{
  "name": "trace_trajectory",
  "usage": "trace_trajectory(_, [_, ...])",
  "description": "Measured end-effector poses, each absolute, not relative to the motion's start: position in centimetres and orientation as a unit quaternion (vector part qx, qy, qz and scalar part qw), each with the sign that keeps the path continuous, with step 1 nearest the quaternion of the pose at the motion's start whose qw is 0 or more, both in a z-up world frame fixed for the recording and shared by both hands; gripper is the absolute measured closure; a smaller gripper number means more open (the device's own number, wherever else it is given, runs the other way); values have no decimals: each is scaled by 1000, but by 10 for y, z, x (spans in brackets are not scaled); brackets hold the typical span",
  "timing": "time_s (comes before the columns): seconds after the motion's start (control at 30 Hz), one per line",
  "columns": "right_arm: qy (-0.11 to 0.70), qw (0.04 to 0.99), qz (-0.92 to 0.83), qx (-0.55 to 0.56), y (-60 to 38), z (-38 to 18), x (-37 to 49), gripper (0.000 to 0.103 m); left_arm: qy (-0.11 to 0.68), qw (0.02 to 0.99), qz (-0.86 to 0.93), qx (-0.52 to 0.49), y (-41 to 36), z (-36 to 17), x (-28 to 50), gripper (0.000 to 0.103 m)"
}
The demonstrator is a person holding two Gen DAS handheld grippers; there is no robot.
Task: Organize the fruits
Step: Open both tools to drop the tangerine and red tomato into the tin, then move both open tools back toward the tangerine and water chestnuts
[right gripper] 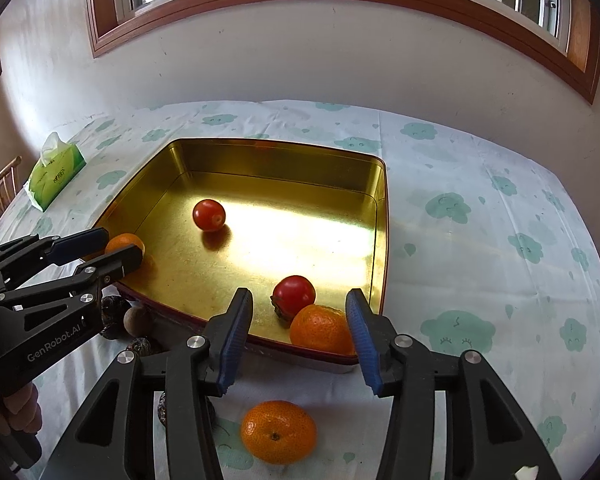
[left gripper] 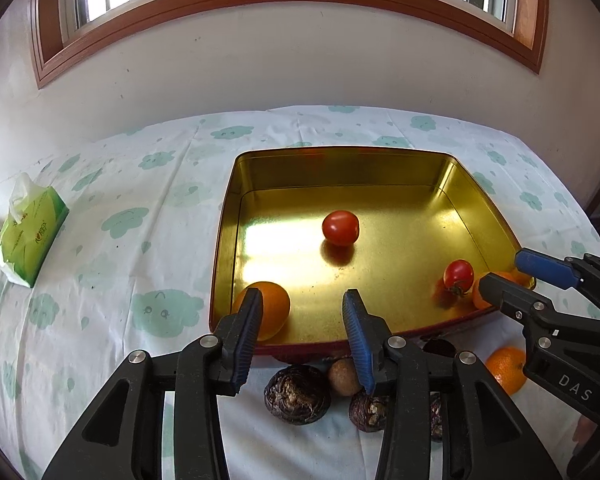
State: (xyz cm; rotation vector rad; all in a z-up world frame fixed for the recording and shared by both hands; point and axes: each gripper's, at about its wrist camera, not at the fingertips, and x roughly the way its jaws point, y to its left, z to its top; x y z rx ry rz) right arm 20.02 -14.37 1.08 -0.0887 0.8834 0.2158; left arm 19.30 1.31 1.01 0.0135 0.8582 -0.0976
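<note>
A gold tin tray [left gripper: 380,168] [right gripper: 260,160] holds two red tomatoes [left gripper: 340,227] [left gripper: 458,276] [right gripper: 209,215] [right gripper: 294,294] and two oranges [left gripper: 274,308] [right gripper: 320,328], one at each near corner. My left gripper [left gripper: 302,312] is open and empty over the tray's near left corner, beside one orange [right gripper: 126,243]. My right gripper [right gripper: 298,320] [left gripper: 512,276] is open and empty, its jaws either side of the other orange. A third orange [right gripper: 278,436] [left gripper: 506,368] lies on the cloth below it. Dark water chestnuts [left gripper: 297,394] [right gripper: 112,312] and a brown round fruit [left gripper: 342,376] [right gripper: 138,322] lie before the tray.
A green tissue pack [left gripper: 30,232] [right gripper: 54,170] lies at the far left of the cloud-patterned tablecloth [left gripper: 140,208]. A wall and window stand behind the table. A wooden chair [right gripper: 0,188] stands at the left.
</note>
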Motion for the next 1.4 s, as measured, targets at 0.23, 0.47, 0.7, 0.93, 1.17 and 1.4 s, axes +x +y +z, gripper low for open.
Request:
trace_trajectory(0.23, [417,903,104,-35,-148,22,177,57,400,916,-41,3,19,22,163,60])
trace_trajectory(0.47, [416,903,100,-26,-158,22,149,57,392,919,-30,5,23,22,131,60])
trace_trajectory(0.7, [428,899,94,-20,-172,11,117,57,408,913,-21,4,32,5,99,60])
trace_trajectory(0.93, [447,890,87,-9,-184,-8,97,57,430,903,-6,-9,44,-16,78,60])
trace_trajectory(1.17, [462,882,91,2,-184,-22,91,57,439,898,-1,-14,46,-30,69,60])
trace_trajectory(1.4, [464,881,93,-8,-175,-26,100,57,434,901,-4,-12,45,-32,72,60])
